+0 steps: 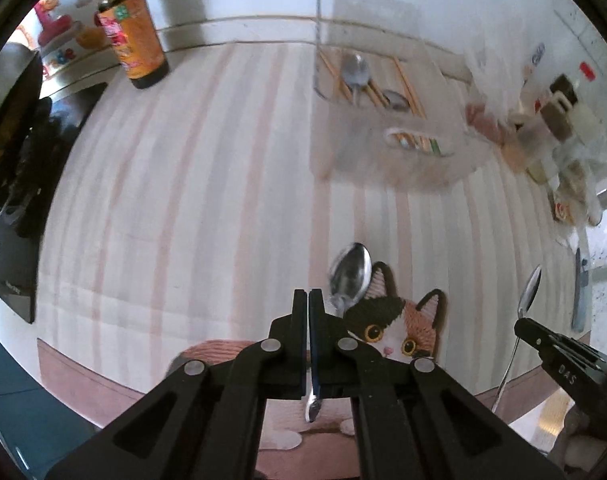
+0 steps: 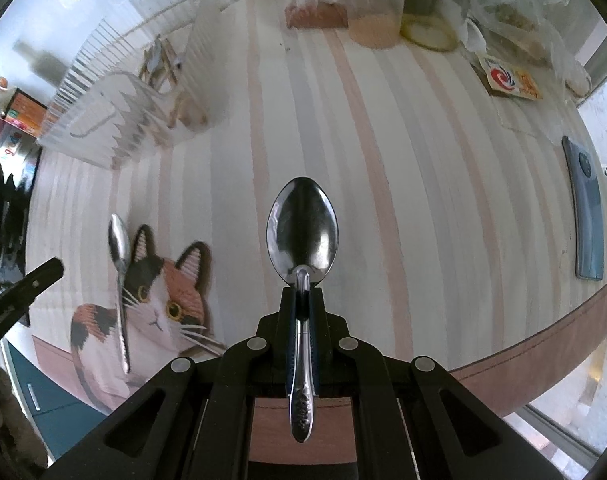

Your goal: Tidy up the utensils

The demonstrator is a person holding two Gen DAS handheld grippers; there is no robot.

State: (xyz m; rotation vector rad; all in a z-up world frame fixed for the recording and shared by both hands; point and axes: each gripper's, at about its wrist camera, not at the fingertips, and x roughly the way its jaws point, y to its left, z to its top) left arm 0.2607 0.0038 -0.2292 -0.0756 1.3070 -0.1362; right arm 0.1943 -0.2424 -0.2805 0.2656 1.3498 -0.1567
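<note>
Already both tools are clenched — the left tool [image 1: 308, 294] on one spoon [image 1: 350, 278], the right tool [image 2: 303, 290] on another spoon [image 2: 302, 229], handles along the fingers; the clear organizer [image 1: 367, 80] lies well ahead, nearer the left.

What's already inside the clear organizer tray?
In the clear organizer tray, two metal spoons lie among wooden chopsticks. Its near compartments are blurred, so anything there cannot be made out.

The clear utensil holder [image 1: 387, 120] and its contents are motion-blurred; the dark bottle [image 1: 133, 36] loses its top at the frame edge
</note>
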